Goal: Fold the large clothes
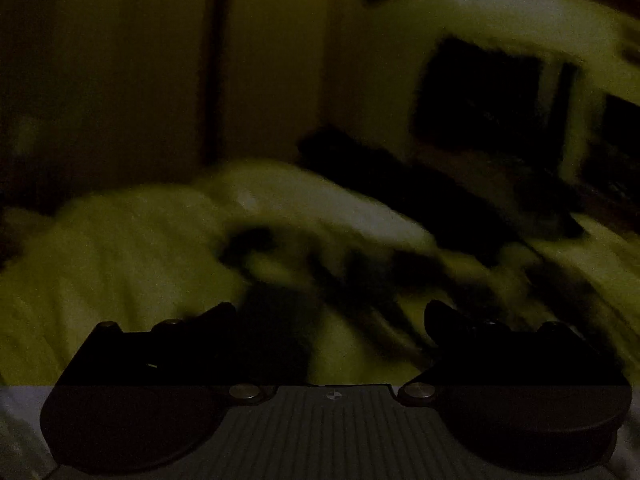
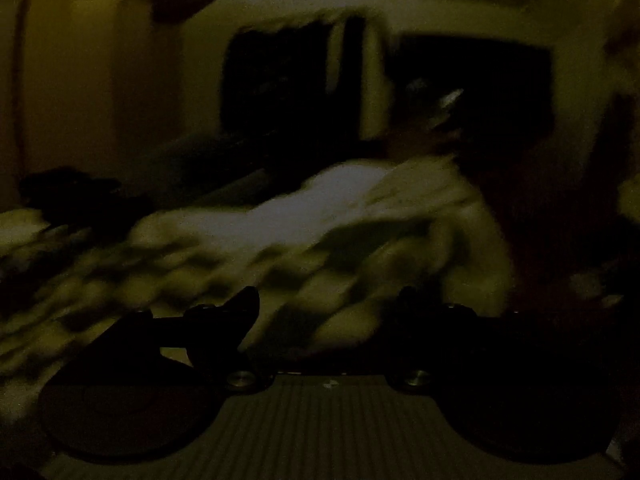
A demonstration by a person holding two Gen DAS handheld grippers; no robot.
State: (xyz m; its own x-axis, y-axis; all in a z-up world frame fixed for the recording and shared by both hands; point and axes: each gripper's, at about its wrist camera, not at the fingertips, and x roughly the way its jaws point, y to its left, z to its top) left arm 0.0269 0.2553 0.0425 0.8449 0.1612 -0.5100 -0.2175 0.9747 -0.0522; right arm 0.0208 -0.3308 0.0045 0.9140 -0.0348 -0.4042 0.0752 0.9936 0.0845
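Both wide open, the left hand-held gripper (image 1: 330, 312) and right hand-held gripper (image 2: 328, 300) hovered with the pale garment (image 2: 320, 216) crumpled just ahead on the bed (image 1: 100, 260), nearer the right.

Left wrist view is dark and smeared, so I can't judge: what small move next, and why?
Probably pause until the blur settles. Both hand-held grippers, left and right, look open with nothing gripped, above pale rumpled cloth; no edge is clear enough to pinch.

No text, label, brand, number or sign can be read in either wrist view; both pictures are too dark and blurred for any lettering to be made out.
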